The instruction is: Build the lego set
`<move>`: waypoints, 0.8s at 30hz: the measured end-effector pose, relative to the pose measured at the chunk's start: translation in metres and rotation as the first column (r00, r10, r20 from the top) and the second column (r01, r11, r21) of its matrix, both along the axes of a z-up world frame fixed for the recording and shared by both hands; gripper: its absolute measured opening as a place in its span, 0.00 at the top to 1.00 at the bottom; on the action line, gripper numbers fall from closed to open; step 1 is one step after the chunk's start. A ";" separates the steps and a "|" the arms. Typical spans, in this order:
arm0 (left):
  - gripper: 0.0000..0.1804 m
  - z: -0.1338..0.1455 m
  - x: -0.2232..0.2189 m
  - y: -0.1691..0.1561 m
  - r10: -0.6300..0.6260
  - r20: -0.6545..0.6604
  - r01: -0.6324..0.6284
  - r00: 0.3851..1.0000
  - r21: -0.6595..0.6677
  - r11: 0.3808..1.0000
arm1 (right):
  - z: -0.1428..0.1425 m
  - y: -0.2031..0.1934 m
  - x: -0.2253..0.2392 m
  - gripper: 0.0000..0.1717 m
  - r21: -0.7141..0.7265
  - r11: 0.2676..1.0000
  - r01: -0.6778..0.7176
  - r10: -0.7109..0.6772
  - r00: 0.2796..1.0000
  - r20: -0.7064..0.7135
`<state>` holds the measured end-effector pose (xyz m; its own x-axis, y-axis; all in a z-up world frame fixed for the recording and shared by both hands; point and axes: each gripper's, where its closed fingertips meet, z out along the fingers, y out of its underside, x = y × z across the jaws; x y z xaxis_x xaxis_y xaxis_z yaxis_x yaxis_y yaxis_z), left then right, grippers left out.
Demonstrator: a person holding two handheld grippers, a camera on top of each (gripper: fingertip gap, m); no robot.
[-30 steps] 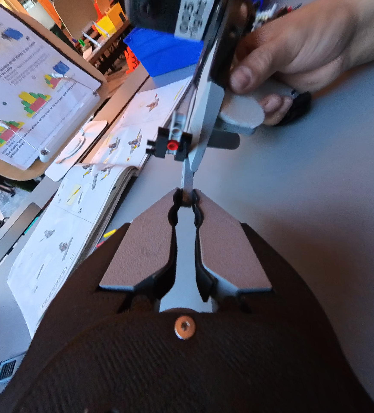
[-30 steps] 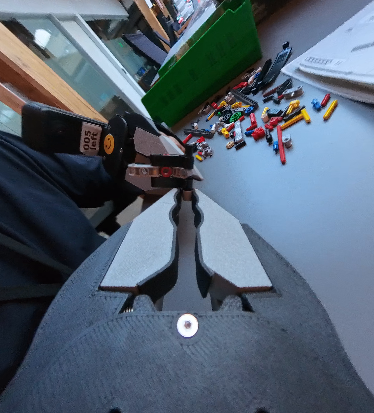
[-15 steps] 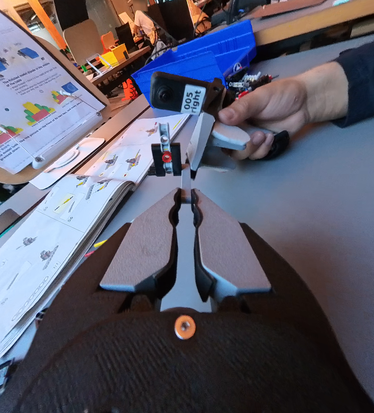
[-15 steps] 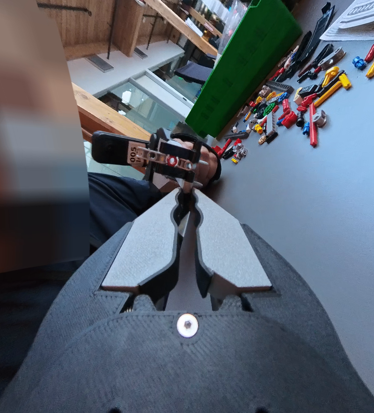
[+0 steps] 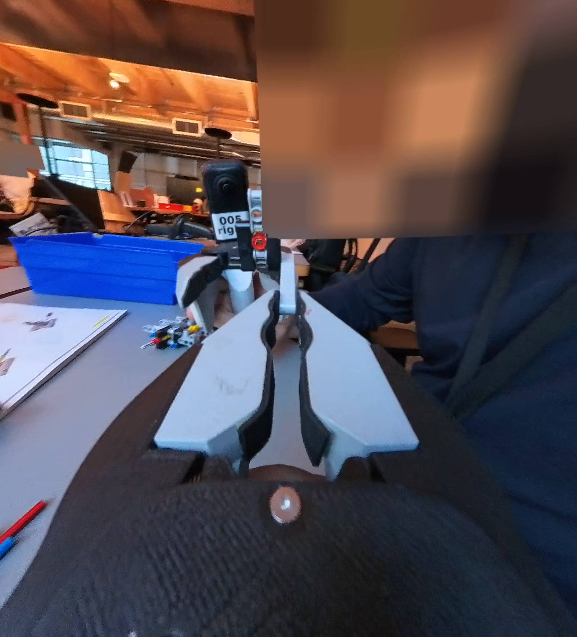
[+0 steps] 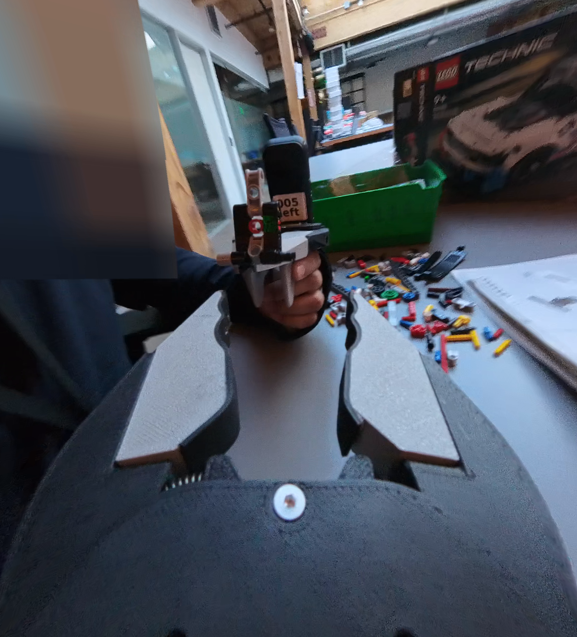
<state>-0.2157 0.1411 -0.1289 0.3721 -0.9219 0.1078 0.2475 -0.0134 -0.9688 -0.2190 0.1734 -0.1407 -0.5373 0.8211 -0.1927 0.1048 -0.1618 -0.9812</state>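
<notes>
A left hand-held gripper [image 5: 286,303] stays clamped on the pale grey beam of a small brick assembly [image 5: 258,248], holding it upright above the grey desk [image 5: 73,413]. Its fingertips press the beam's lower end. The right hand-held gripper [image 6: 287,310], pinched shut a moment earlier, now stands with its fingers spread wide and nothing between them, apart from the assembly. Beyond lie loose coloured bricks [image 6: 418,310], an open instruction booklet [image 6: 556,303] and a green bin [image 6: 376,213].
</notes>
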 end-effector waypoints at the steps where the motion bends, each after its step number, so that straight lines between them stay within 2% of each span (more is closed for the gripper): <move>1: 0.97 0.000 0.003 -0.003 -0.022 -0.002 0.022 1.000 0.010 1.000 | 0.003 -0.003 0.001 0.62 0.054 0.998 0.029 -0.028 0.999 -0.025; 6: 0.97 -0.009 0.015 -0.009 -0.026 -0.092 0.035 0.995 0.101 0.994 | 0.017 -0.020 0.013 0.63 0.176 0.983 0.058 -0.035 0.991 -0.132; 10: 0.97 -0.011 0.016 -0.010 0.006 -0.119 0.015 0.993 0.179 0.984 | 0.011 -0.029 0.014 0.66 0.251 0.966 0.054 -0.028 0.994 -0.110; 13: 0.97 -0.014 0.016 -0.008 0.006 -0.124 0.014 0.992 0.164 0.986 | 0.005 -0.028 0.011 0.75 0.330 0.938 0.106 -0.076 0.992 -0.103; 17: 0.97 -0.014 0.014 -0.006 0.006 -0.120 0.011 0.993 0.141 0.990 | 0.001 -0.024 0.009 0.76 0.400 0.902 0.163 -0.129 0.985 -0.111; 24: 0.97 -0.016 0.012 -0.002 0.012 -0.117 -0.004 0.993 0.073 0.997 | -0.005 -0.019 0.007 0.76 0.376 0.914 0.154 -0.143 0.988 -0.057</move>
<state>-0.2037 0.1396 -0.1449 0.3857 -0.9226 -0.0045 0.1315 0.0598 -0.9895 -0.2118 0.1546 -0.1454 -0.4041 0.9004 0.1611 0.0804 0.2104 -0.9743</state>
